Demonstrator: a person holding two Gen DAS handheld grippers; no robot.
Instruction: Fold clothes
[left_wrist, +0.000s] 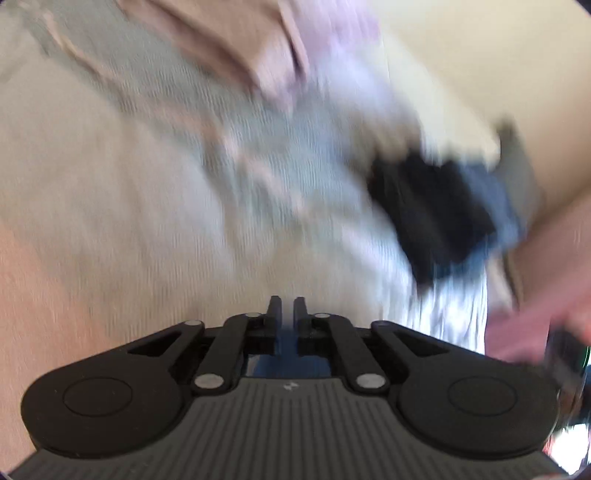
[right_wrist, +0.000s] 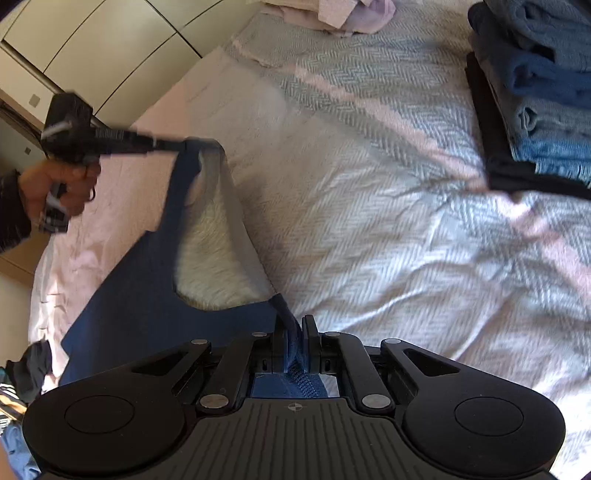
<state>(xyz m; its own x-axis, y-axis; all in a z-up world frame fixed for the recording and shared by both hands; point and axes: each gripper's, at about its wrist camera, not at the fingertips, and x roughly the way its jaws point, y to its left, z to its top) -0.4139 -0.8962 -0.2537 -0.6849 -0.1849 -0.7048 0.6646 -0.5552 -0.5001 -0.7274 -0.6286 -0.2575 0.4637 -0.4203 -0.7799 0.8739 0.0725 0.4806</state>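
Note:
A navy blue sleeveless top (right_wrist: 140, 306) is stretched between my two grippers above the bed, and the bedding shows through its scooped opening. My right gripper (right_wrist: 295, 325) is shut on one shoulder strap, whose ribbed fabric runs back between the fingers. My left gripper (right_wrist: 173, 144) sits at the far left, held by a person's hand (right_wrist: 55, 184), with its tip closed on the other strap. The left wrist view is heavily blurred. There my left gripper (left_wrist: 286, 306) has its fingers close together with a sliver of blue fabric between them.
A grey-and-pink herringbone blanket (right_wrist: 369, 184) covers the bed, over a pink sheet (right_wrist: 122, 206). A stack of folded blue and black clothes (right_wrist: 543, 92) stands at the right, blurred in the left wrist view as a dark stack (left_wrist: 436, 214). Pale clothes (right_wrist: 332, 11) lie at the far edge. Wardrobe doors (right_wrist: 92, 44) are beyond.

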